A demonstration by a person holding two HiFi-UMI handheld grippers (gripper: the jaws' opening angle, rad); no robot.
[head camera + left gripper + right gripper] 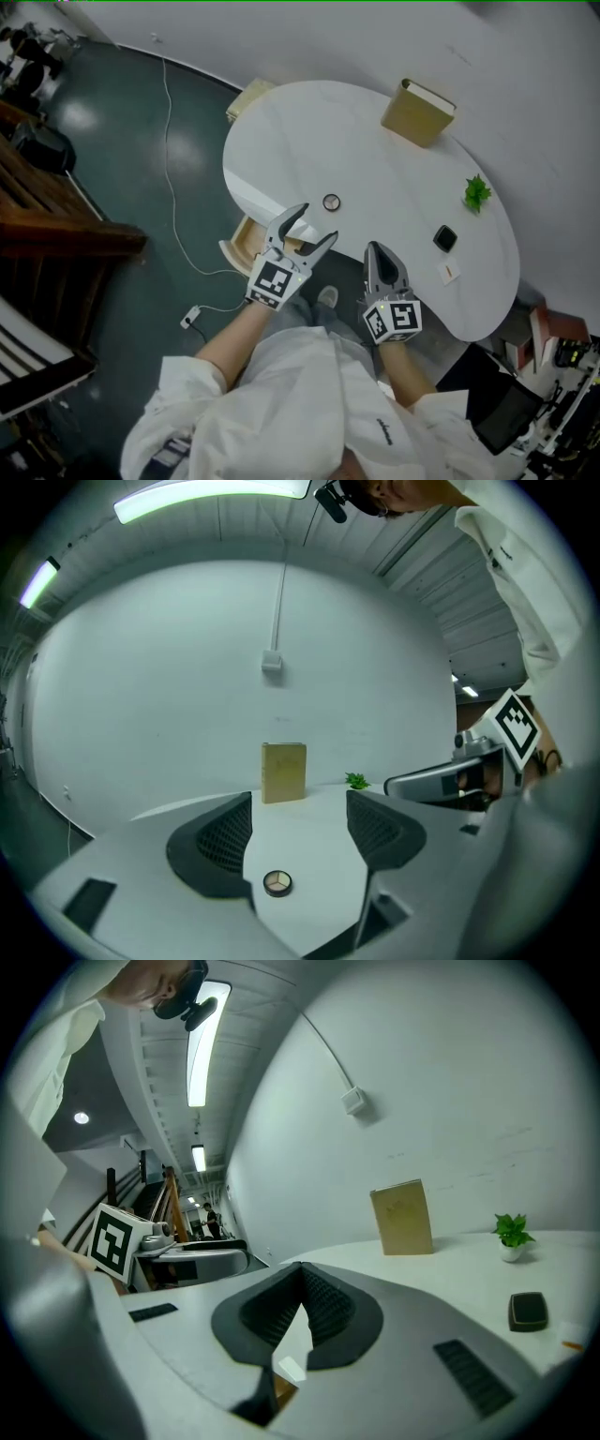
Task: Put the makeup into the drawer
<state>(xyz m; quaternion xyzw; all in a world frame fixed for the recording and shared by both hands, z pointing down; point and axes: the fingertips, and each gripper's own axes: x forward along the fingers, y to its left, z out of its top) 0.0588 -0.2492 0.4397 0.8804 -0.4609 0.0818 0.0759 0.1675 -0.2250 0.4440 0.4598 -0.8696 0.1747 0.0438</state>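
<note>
Head view: the left tool [317, 223] hangs over the near edge of the round white table [309, 122]. Its jaws are spread wide and hold nothing. The makeup [331, 202], a small round flat case, lies on the table just beyond the jaw tips. The drawer [242, 246], of light wood, stands open under the table edge, below and to the left of the left tool. The right tool [377, 251] is held near the table edge, its jaws pressed together with nothing between them.

Left gripper view: the makeup sits in the gap between the two jaws, nearer the left jaw, and neither jaw touches it.

Step in hand, as judged: approach and grasp. The task is at an early stage, since the makeup is not yet in the drawer.

Recommended procedure:
1. Shift the left tool sideways until the makeup is centred between the jaws.
2. Lower the jaws almost to the table surface. The case is low, so a high grip would likely miss its rim.
3. Close evenly across the widest part. If one jaw touches first, the case may slide on the smooth top.
4. Lift clear, then carry it back over the edge to the drawer.

The book [418, 112] and the plant [477, 192] stand well apart and should not obstruct.
</note>
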